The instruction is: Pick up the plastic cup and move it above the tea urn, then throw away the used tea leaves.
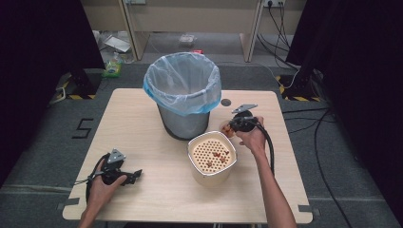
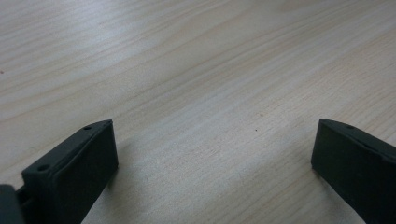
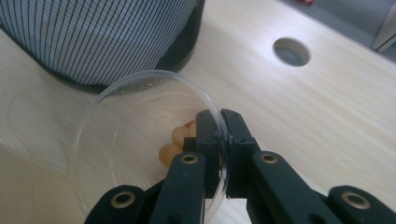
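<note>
My right gripper is shut on the rim of a clear plastic cup, one jaw inside the wall and one outside. A few tan and reddish food bits lie in the cup's bottom. In the high view the right gripper holds the cup just right of the bin and above the white container's far corner. My left gripper rests at the table's front left, its jaws wide apart over bare wood with nothing between them.
A grey mesh bin lined with a pale blue bag stands at the table's middle back; its wall is close behind the cup. A white square container with a perforated insert holds a few brown bits. A round hole pierces the tabletop.
</note>
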`<action>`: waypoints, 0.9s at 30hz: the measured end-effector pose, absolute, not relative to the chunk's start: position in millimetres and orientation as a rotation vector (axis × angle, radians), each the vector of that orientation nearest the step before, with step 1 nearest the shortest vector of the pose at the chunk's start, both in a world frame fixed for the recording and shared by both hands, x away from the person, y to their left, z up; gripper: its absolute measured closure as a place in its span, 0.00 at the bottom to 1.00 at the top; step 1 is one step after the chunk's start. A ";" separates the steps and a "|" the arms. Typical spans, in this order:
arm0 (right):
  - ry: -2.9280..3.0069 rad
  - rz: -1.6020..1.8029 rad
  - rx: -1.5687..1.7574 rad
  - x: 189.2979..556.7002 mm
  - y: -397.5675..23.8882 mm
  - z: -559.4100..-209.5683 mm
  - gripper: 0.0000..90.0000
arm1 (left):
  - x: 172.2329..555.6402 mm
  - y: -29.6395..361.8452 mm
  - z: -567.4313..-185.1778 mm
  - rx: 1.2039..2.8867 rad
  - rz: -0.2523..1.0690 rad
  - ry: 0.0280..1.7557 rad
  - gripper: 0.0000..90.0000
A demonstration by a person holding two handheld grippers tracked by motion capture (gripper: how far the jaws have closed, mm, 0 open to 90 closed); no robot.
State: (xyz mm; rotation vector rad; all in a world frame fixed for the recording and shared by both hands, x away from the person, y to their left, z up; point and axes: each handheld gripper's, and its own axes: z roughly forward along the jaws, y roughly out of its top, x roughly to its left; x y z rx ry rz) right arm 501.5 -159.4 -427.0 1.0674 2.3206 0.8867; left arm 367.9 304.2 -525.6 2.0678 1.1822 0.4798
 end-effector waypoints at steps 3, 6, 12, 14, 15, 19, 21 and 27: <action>2.271 0.910 1.063 498.3 -166.9 -422.1 0.97 | 367.9 304.2 -525.6 2.068 0.480 1.182 0.00; 2.242 0.930 1.066 496.6 -171.9 -418.4 0.97 | 367.9 304.2 -525.6 2.068 0.479 1.182 0.00; 2.150 0.977 1.048 489.2 -183.0 -402.6 0.96 | 367.9 304.2 -525.6 2.068 0.480 1.182 0.00; 2.125 0.989 1.029 486.5 -184.4 -397.3 0.96 | 367.9 304.2 -525.6 2.068 0.480 1.182 0.00; 2.116 0.992 1.018 484.7 -184.6 -394.8 0.96 | 367.9 304.2 -525.6 2.068 0.480 1.182 0.00; 2.090 0.997 0.966 476.5 -182.7 -387.0 0.96 | 367.9 304.2 -525.6 2.067 0.480 1.182 0.00; 2.078 1.003 0.927 471.1 -180.5 -383.9 0.96 | 367.8 304.2 -525.6 2.067 0.480 1.183 0.00; 2.053 1.042 0.868 451.5 -174.7 -371.7 0.96 | 367.8 304.1 -525.6 2.067 0.481 1.183 0.00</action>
